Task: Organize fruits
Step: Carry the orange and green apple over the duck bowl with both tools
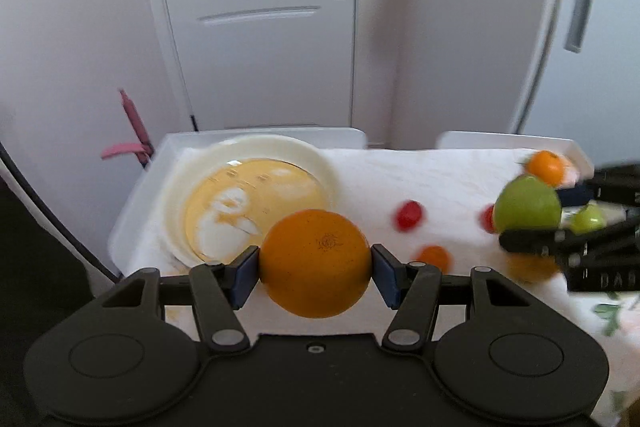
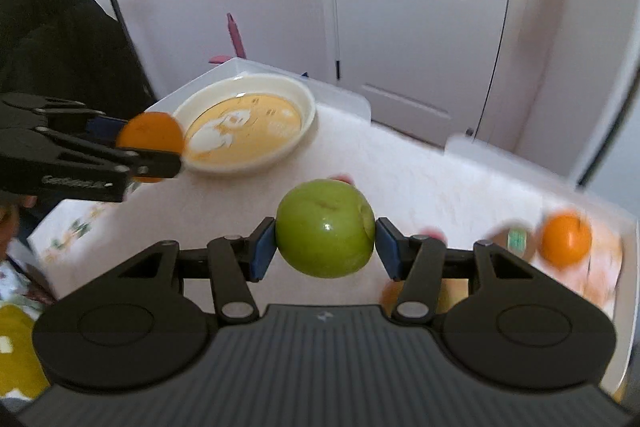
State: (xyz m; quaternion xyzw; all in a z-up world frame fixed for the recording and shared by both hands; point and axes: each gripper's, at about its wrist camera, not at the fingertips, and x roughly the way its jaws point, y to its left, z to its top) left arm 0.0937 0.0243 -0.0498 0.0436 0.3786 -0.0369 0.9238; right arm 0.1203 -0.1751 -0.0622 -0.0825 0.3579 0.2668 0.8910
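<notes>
Both grippers loaded, fruit in the air near the plate!

The left gripper (image 1: 315, 269) clamps an orange (image 1: 315, 263) between its blue pads (image 1: 245, 277), held above the table's near edge, just in front of the cream plate (image 1: 320, 163). The right gripper (image 2: 325, 251) squeezes a green apple (image 2: 325, 229) tight, well to the right of the plate. Down on the white cloth (image 1: 380, 179), a red fruit (image 1: 409, 214) sits right of the plate, a second orange (image 2: 565, 238) farther right near the table's edge. Behind the plate stands a white door (image 1: 264, 19).
</notes>
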